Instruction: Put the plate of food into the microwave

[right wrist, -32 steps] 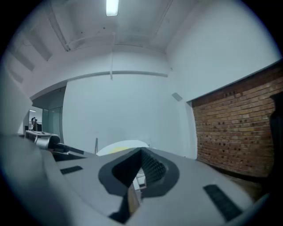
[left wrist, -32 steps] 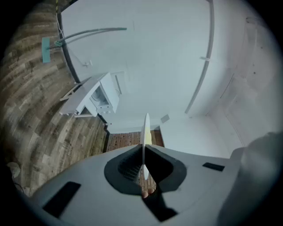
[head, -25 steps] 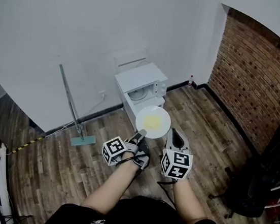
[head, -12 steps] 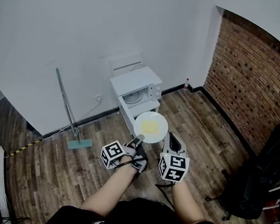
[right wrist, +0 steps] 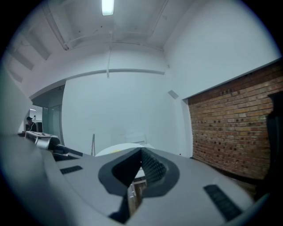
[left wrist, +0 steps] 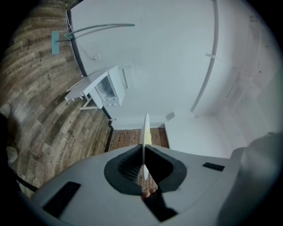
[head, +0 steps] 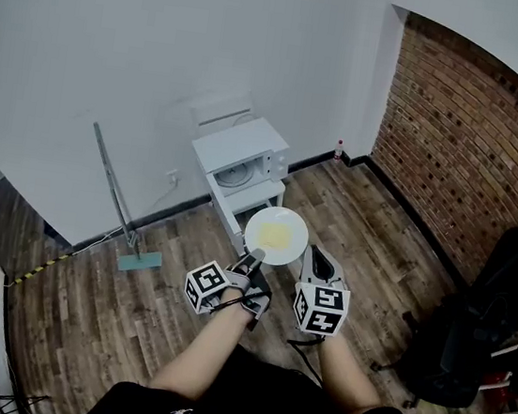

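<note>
Both grippers reach forward side by side above the wooden floor (head: 132, 308). The left gripper (head: 254, 259) is clamped on the near rim of the white plate (head: 293, 249). In the left gripper view (left wrist: 144, 150) that plate (left wrist: 145, 128) shows edge-on as a thin white line running straight between the two dark pads, which press on it from both sides. The plate is held roughly level in the air, at 12 o'clock from the left gripper, with a flat patch of yellow food (head: 275, 236) on its middle. The right gripper (head: 321, 257) sits just beside the plate at its 4 o'clock. In the right gripper view (right wrist: 141, 152) its jaws are drawn together with nothing between them, and the plate's pale rim shows behind them toward 10 o'clock. The white microwave (head: 242, 156) stands on a small white stand against the white wall, at 11 o'clock from the plate and apart from it. Its cavity faces the person, with a round turntable visible inside. A long-handled mop (head: 114, 192) leans on the wall at the microwave's 9 o'clock, and a brick wall (head: 465, 153) runs along at 3 o'clock.
</note>
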Demonstrator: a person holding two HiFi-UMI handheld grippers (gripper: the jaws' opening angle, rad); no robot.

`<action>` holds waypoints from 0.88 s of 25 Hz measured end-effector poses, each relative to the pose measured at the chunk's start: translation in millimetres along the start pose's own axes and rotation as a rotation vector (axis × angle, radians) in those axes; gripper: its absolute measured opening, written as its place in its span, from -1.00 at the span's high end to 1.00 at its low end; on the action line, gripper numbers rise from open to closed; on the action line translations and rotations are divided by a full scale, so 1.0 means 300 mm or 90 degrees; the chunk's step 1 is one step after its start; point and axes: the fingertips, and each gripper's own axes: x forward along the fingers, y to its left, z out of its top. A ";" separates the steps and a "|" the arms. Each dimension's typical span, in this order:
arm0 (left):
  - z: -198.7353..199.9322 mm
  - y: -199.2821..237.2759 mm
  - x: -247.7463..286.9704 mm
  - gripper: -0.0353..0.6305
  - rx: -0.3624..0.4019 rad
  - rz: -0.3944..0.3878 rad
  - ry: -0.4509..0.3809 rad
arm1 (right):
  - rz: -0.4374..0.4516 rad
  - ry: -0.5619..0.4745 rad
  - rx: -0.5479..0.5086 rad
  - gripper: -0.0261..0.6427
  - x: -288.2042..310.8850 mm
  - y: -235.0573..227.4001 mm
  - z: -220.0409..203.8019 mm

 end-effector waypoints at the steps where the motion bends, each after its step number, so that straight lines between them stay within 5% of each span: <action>1: -0.001 0.003 0.005 0.85 0.002 0.003 -0.001 | 0.000 0.002 0.002 0.89 0.005 -0.010 -0.004; 12: 0.194 0.071 0.262 0.85 -0.015 0.010 -0.018 | 0.013 0.014 -0.011 0.89 0.310 -0.067 -0.011; 22: 0.503 -0.038 0.640 0.85 -0.015 -0.019 -0.002 | -0.027 -0.030 -0.035 0.89 0.745 -0.122 0.199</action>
